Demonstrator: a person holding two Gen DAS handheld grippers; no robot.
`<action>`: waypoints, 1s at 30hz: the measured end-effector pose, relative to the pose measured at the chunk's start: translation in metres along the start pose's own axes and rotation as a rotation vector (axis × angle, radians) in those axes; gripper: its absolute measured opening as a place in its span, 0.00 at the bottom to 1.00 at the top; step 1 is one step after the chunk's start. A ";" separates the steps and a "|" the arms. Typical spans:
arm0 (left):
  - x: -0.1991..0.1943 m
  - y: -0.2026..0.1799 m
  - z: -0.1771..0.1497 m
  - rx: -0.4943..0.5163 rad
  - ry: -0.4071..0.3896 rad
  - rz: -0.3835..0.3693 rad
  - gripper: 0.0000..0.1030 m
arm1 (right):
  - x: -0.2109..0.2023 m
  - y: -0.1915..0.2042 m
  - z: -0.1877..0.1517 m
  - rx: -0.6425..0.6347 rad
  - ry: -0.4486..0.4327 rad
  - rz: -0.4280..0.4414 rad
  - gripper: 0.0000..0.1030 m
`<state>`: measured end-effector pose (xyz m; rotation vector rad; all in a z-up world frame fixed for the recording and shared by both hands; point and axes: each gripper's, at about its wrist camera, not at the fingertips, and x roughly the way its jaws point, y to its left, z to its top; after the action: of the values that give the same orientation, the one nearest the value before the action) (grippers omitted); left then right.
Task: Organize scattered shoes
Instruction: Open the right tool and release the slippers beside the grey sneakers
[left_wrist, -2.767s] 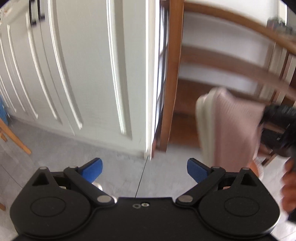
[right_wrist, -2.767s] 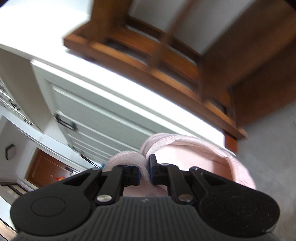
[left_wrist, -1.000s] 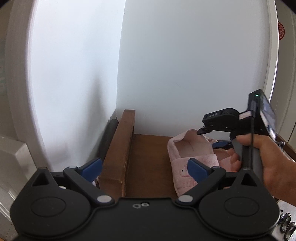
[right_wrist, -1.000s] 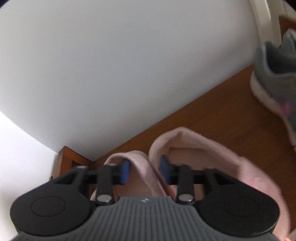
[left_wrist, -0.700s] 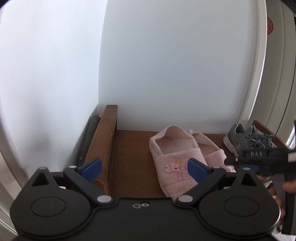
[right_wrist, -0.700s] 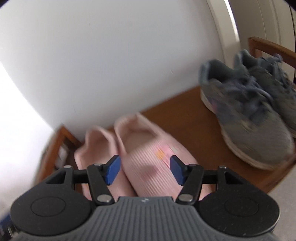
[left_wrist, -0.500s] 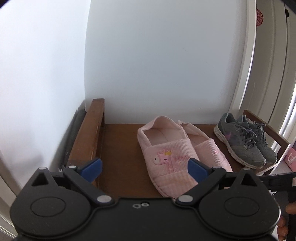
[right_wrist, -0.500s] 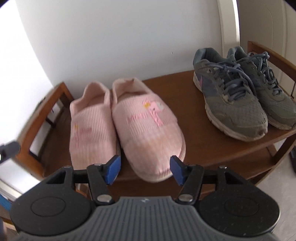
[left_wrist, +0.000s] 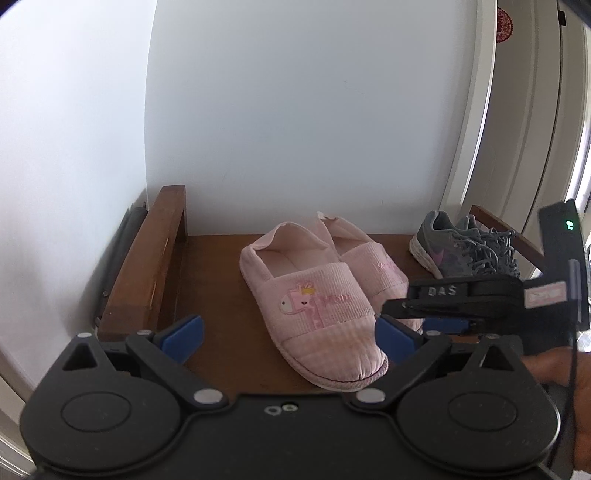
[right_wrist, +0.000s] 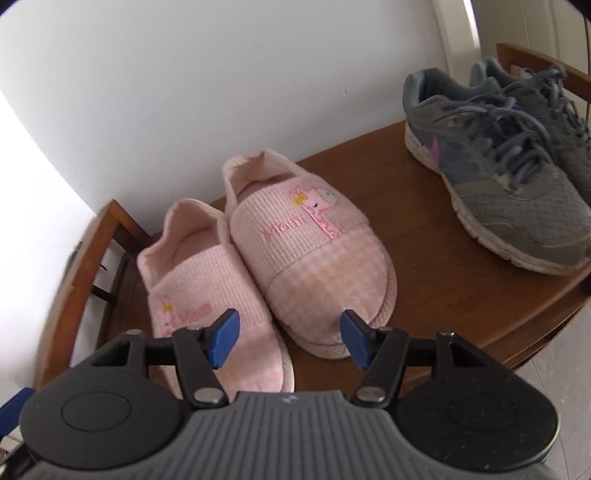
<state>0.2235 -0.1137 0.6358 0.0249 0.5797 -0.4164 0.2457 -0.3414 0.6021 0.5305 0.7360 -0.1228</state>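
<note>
Two pink slippers stand side by side on a brown wooden shelf (right_wrist: 424, 236), toes toward me. The left slipper (right_wrist: 207, 291) sits slightly nearer than the right slipper (right_wrist: 310, 236), which bears a giraffe patch. My right gripper (right_wrist: 289, 339) is open, its blue pads apart just in front of the slipper toes and gripping nothing. In the left wrist view the near slipper (left_wrist: 314, 306) partly hides the other slipper (left_wrist: 373, 266). My left gripper (left_wrist: 288, 336) is open and empty, short of the shelf's front edge. The right gripper's black body crosses in from the right.
A pair of grey laced sneakers (right_wrist: 517, 184) stands at the shelf's right end, also seen as grey sneakers (left_wrist: 469, 254). A raised wooden side rail (left_wrist: 147, 269) bounds the shelf on the left. A white wall (left_wrist: 295, 129) backs it. Bare shelf wood (left_wrist: 218, 295) lies left of the slippers.
My right gripper let go of the pink slipper's heel rim, opened wider and drew back from the shelf. The slipper now rests beside its mate. My left gripper's view swung toward the shelf.
</note>
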 end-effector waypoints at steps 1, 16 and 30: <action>0.001 -0.001 -0.002 0.005 0.004 -0.002 0.97 | -0.010 -0.004 -0.007 -0.001 -0.006 -0.007 0.62; -0.032 0.003 -0.010 -0.040 -0.019 0.097 0.98 | 0.004 0.041 -0.049 -0.336 0.095 0.237 0.63; -0.043 -0.008 -0.021 -0.062 -0.029 0.144 0.98 | 0.004 0.020 -0.053 -0.318 0.077 0.316 0.62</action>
<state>0.1765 -0.1018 0.6416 0.0018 0.5585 -0.2584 0.2220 -0.2970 0.5753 0.3419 0.7209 0.3063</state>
